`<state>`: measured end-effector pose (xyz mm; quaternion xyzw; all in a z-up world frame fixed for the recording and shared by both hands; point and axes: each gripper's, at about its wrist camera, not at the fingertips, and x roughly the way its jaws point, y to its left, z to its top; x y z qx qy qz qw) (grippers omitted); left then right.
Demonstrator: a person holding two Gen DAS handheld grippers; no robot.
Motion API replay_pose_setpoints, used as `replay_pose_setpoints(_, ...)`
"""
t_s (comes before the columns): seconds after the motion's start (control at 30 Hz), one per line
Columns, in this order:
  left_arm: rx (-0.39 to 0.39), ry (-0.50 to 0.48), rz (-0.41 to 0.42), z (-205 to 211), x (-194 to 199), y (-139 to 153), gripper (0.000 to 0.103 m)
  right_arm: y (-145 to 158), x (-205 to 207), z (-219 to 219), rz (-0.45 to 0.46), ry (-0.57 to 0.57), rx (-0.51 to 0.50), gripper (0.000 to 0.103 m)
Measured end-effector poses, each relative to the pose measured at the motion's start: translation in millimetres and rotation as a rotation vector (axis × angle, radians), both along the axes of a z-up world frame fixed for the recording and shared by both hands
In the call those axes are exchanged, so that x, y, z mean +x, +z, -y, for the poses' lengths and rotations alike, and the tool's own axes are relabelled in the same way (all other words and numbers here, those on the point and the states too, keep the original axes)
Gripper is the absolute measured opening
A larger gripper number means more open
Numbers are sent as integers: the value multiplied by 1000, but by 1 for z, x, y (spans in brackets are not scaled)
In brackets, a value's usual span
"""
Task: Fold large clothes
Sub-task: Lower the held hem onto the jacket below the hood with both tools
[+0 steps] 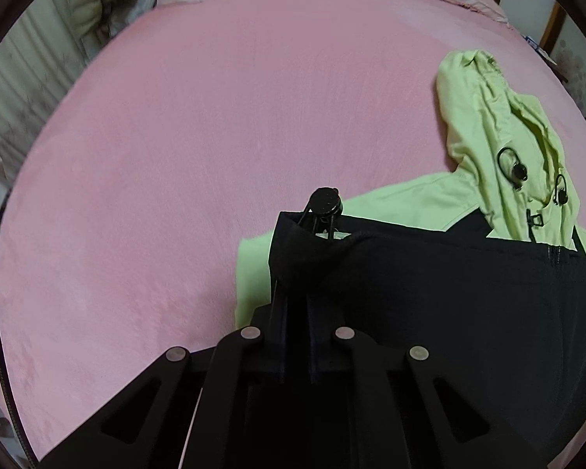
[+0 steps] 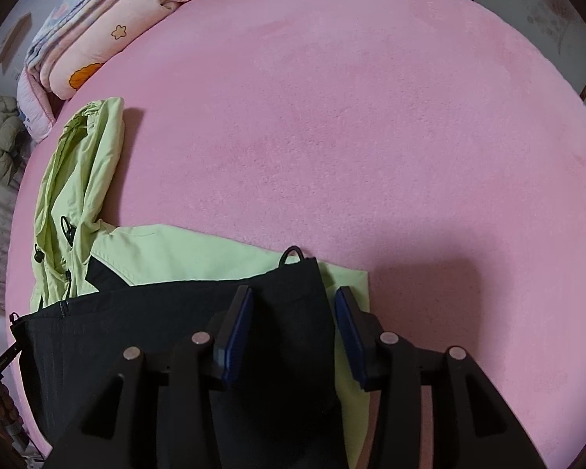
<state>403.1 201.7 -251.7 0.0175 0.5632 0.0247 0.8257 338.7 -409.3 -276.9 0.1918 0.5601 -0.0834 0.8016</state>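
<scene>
Left gripper (image 1: 297, 273): I am pinching its jaws fully together on corner of black woven garment (image 1: 449, 293), cloth bunching over the fingers. Right gripper (image 2: 293, 312): jaws standing partly apart, straddling opposite corner of same garment (image 2: 175, 332), blue pads (image 2: 236, 328) either side of the fabric; cannot tell if pressing. Black garment stretching between both grippers, lying over lime-green hooded jacket (image 1: 488, 117) with black cord toggles, on pink fleece bed cover (image 1: 215, 136). Patterned folded quilt (image 2: 97, 51) sitting at far edge.
</scene>
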Motion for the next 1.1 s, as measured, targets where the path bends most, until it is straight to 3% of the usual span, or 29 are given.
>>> replay_pose_setpoints(0.1, 3, 10, 32, 1, -2, 12, 6, 12, -2, -9, 33, 41, -50, 18)
replay_pose_setpoints(0.23, 8, 31, 63, 9, 7, 17, 6, 43, -4, -18, 140, 62, -99, 15)
replay_pose_setpoints(0.33, 6, 78, 56, 10, 16, 1, 6, 50, 3, -22, 171, 73, -133, 15)
replay_pose_setpoints(0.57, -4, 185, 101, 5, 28, -26, 6, 30, 30, -30, 177, 57, -192, 15)
replay_pose_setpoints(0.7, 84, 155, 64, 19, 35, -53, 10, -4, 42, -37, 61, 94, -254, 18)
replay_pose_setpoints(0.8, 139, 137, 56, 25, 33, -55, 13, -2, 42, -35, 42, 66, -243, 22)
replay_pose_setpoints(0.83, 138, 136, 51, 23, 32, -52, 16, 4, 40, -33, 47, 49, -226, 22)
replay_pose_setpoints(0.9, 121, 125, 31, 21, 29, -41, 32, 24, 30, -27, 80, 28, -201, 22)
replay_pose_setpoints(0.97, 116, 119, 68, 20, 15, -20, 52, 47, 12, -26, 140, 16, -187, 22)
replay_pose_setpoints(1.03, 129, 117, 141, 23, -9, 3, 62, 69, -15, -28, 202, 3, -161, 25)
replay_pose_setpoints(1.1, 142, 101, 189, 32, -38, 22, 64, 88, -50, -40, 263, 21, -104, 26)
